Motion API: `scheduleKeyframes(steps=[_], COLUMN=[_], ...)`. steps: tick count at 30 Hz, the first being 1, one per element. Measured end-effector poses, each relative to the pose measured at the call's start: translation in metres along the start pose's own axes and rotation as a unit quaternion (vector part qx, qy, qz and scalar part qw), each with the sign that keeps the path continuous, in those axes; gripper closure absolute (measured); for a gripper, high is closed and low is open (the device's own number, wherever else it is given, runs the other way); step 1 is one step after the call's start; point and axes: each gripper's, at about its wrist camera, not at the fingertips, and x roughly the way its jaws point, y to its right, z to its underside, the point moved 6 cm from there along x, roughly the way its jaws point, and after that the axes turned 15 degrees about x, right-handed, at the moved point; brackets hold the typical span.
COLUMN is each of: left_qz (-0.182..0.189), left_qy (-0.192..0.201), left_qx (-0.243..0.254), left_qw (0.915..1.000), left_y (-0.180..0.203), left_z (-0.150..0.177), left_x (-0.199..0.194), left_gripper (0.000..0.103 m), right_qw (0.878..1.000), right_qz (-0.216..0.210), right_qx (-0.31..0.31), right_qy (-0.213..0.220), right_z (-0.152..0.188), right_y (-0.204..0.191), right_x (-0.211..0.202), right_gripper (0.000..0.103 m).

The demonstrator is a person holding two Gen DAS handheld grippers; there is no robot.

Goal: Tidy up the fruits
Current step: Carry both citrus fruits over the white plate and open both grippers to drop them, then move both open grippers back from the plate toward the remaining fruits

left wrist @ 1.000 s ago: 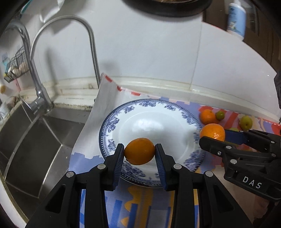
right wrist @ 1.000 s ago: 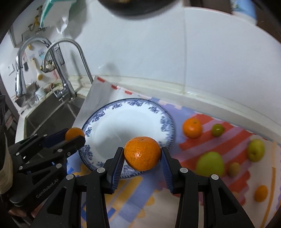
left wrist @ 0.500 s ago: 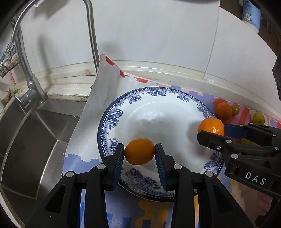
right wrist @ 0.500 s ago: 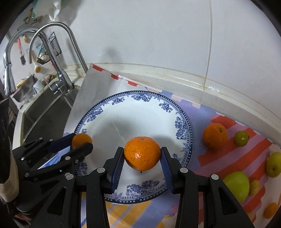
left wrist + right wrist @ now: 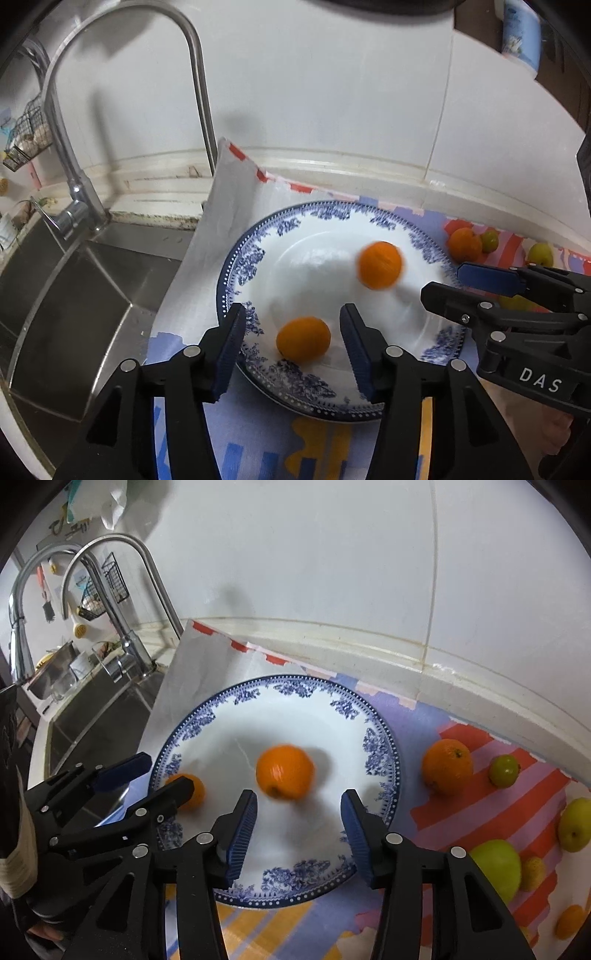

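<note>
A blue-and-white plate (image 5: 417, 236) (image 5: 380, 753) lies on a colourful mat. My left gripper (image 5: 293, 345) is open, with a small orange (image 5: 303, 339) lying on the plate between its fingers. It also shows in the right wrist view (image 5: 194, 792). My right gripper (image 5: 299, 827) is open. A bigger orange (image 5: 285, 771) (image 5: 380, 265) is blurred on the plate just beyond its fingertips. The right gripper also shows in the left wrist view (image 5: 469, 291). Another orange (image 5: 447, 766) and several green and yellow fruits (image 5: 496, 867) lie on the mat to the right.
A steel sink (image 5: 66, 295) with a tall curved tap (image 5: 195, 74) lies left of the plate. A white tiled wall (image 5: 332, 554) runs behind. The mat's left edge curls up (image 5: 229, 192) by the sink.
Both grippers have opened and let go of their oranges onto the plate. The bigger orange is blurred, moving away from the right gripper.
</note>
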Motion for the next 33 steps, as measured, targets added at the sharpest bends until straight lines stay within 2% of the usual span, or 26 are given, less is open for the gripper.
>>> scheduleKeyframes(steps=[9,16,24,33], left_qz=[-0.006,0.009,0.034,0.063], left_qy=[0.041,0.076,0.112,0.133], left_qx=[-0.001,0.018,0.049,0.093], left_qw=[0.9991,0.9969,0.9919,0.9847], left_y=[0.017,0.043,0.082,0.131], left_z=[-0.006,-0.013,-0.014,-0.007], left_x=[-0.051,-0.093,-0.137,-0.169], left_gripper=[0.042,0.036,0.031,0.028], right_qw=[0.999,0.994,0.988,0.981], right_qz=[0.016,0.029,0.058,0.093], right_qx=[-0.002,0.008,0.036,0.068], right_qy=[0.051,0.101,0.142,0.158], right_z=[0.003,0.012,0.038,0.074], right_y=[0.008,0.02,0.049,0.084], right_x=[-0.057,-0.118,-0.177,-0.221], right_gripper=[0.055,0.055,0.055,0.055])
